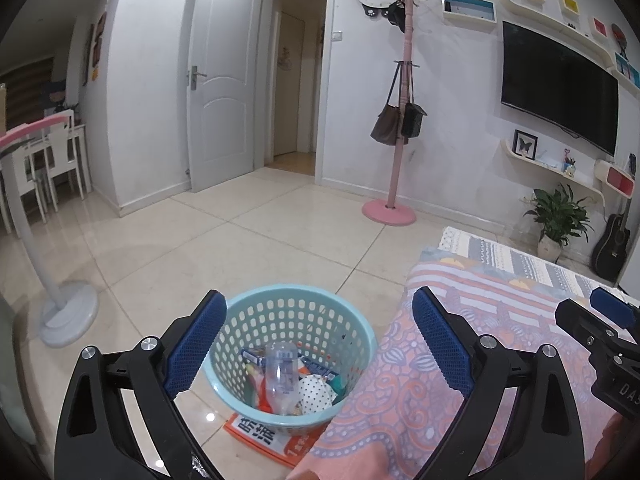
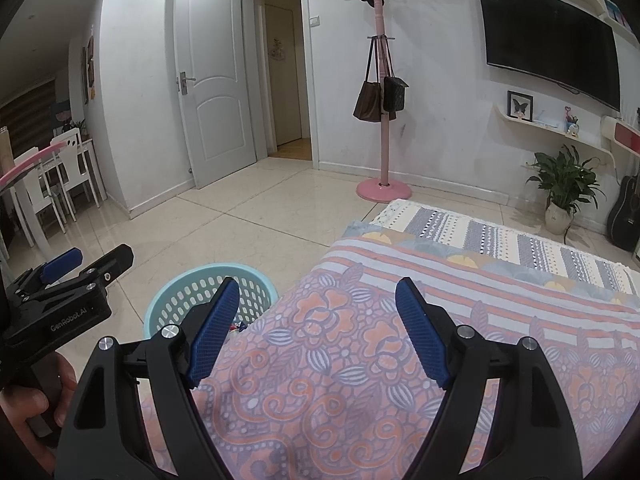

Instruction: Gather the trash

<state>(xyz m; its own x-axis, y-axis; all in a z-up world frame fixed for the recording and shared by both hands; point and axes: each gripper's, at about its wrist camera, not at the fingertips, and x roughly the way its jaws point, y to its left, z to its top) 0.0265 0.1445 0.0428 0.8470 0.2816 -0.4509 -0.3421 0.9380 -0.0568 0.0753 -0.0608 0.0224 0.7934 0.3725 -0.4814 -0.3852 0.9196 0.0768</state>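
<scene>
While tongs [image 1: 320, 344] agape, basket [image 1: 244, 304] between, below

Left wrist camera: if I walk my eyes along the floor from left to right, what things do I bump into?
White fan stand → blue basket → pink coat rack base → potted plant → black guitar.
</scene>
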